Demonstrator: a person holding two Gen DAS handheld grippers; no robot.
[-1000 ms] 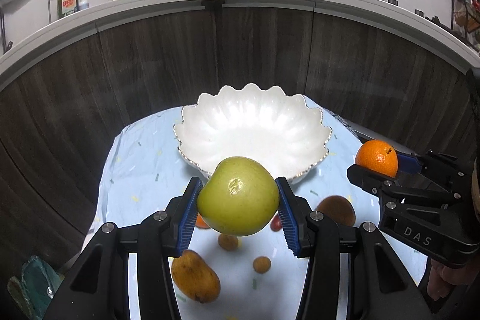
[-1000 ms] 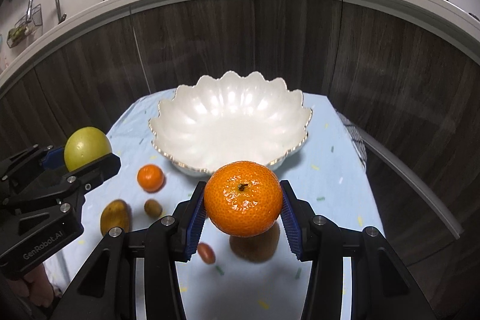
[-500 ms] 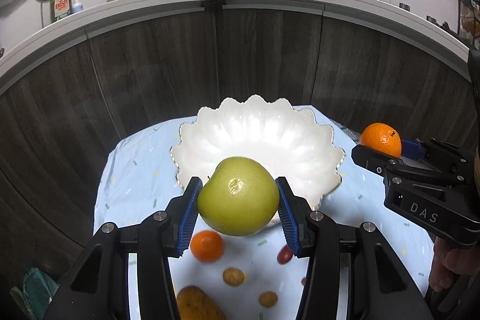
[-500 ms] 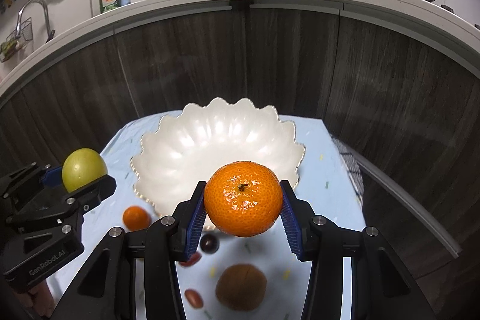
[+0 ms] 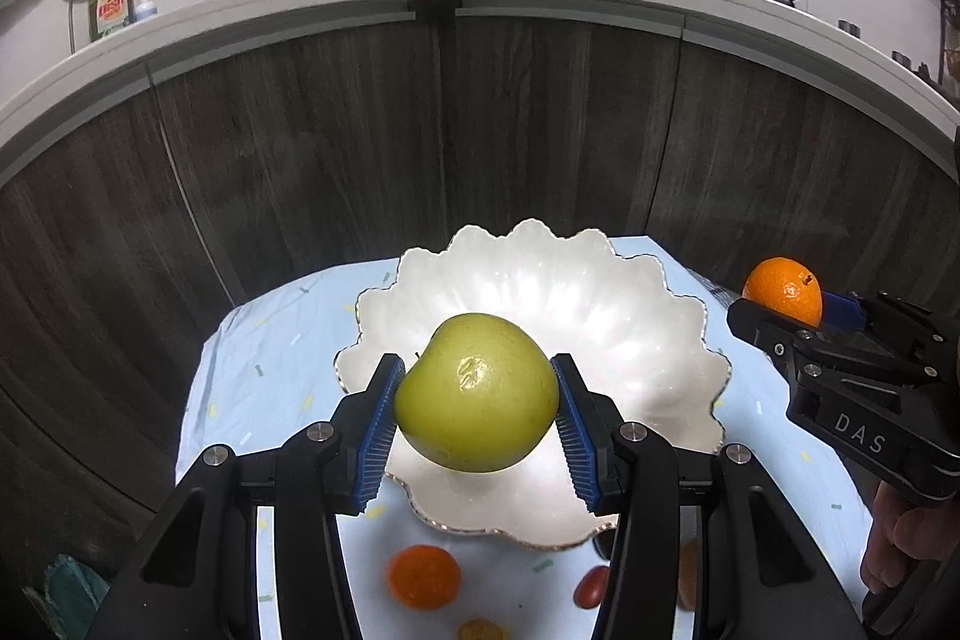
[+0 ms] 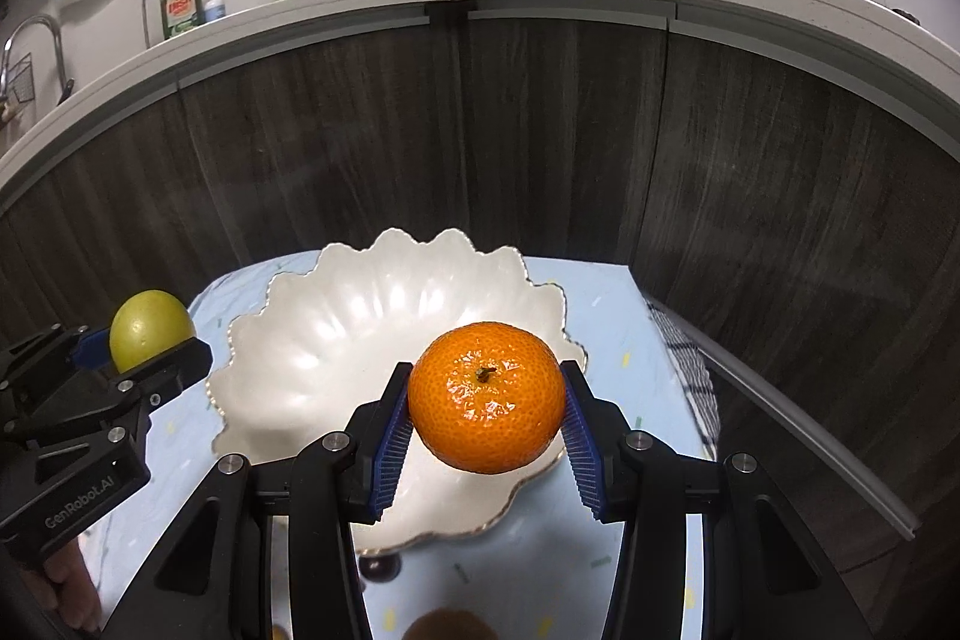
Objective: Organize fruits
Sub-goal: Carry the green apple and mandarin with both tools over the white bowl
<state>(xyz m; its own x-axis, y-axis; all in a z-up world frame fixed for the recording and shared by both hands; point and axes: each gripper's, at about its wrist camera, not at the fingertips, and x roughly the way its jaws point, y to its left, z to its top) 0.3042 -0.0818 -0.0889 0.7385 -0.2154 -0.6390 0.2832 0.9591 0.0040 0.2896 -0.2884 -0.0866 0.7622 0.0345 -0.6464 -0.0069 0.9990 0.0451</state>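
My left gripper (image 5: 477,421) is shut on a green apple (image 5: 477,391), which hangs over the near part of a white scalloped bowl (image 5: 606,292). My right gripper (image 6: 486,421) is shut on an orange (image 6: 487,395), held above the bowl's (image 6: 336,340) near right rim. The bowl has nothing in it. In the left wrist view the right gripper (image 5: 798,316) with its orange (image 5: 783,289) shows at the right edge. In the right wrist view the left gripper (image 6: 144,346) with the apple (image 6: 150,328) shows at the left.
The bowl stands on a light blue tablecloth (image 5: 270,370) against dark wood cabinet fronts (image 5: 420,148). On the cloth in front of the bowl lie a small orange (image 5: 423,577), a red fruit (image 5: 591,586) and other small fruits. A checked cloth (image 6: 690,370) lies at the table's right edge.
Both grippers have moved forward with their fruit, from in front of the bowl to over its near part. The loose fruits have slid toward the bottom of both views.
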